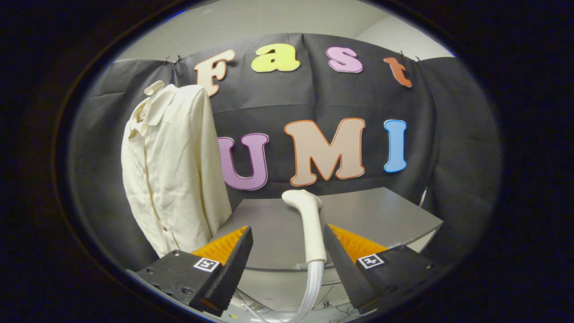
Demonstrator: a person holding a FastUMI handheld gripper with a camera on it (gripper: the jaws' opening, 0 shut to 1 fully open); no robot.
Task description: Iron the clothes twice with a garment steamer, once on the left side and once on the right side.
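A cream button-front shirt hangs on a pale hanger against the black cloth wall, off the left end of the grey desk and beyond the left finger of the claw. The shirt faces partly sideways, its collar near the top and its button placket running down the front; its lower hem drops below the level of the desk's surface, just beside the desk's left corner. Next comes the left finger, angled inward, with a small square marker on its upper face. Between the two fingers stands the garment steamer's handle, a pale wand that rises over the near edge of the desk, its curved head at the top pointing toward the left, toward the shirt. A translucent hose leaves the base of the wand and curves down below the desk's near edge. The claw is released: its fingers stand spread apart, a clear gap separates the left finger from the wand, while the right finger sits just beside the wand, and contact there cannot be told. Further right, the desk's bare top runs out to its right corner, with the cloth wall behind it.
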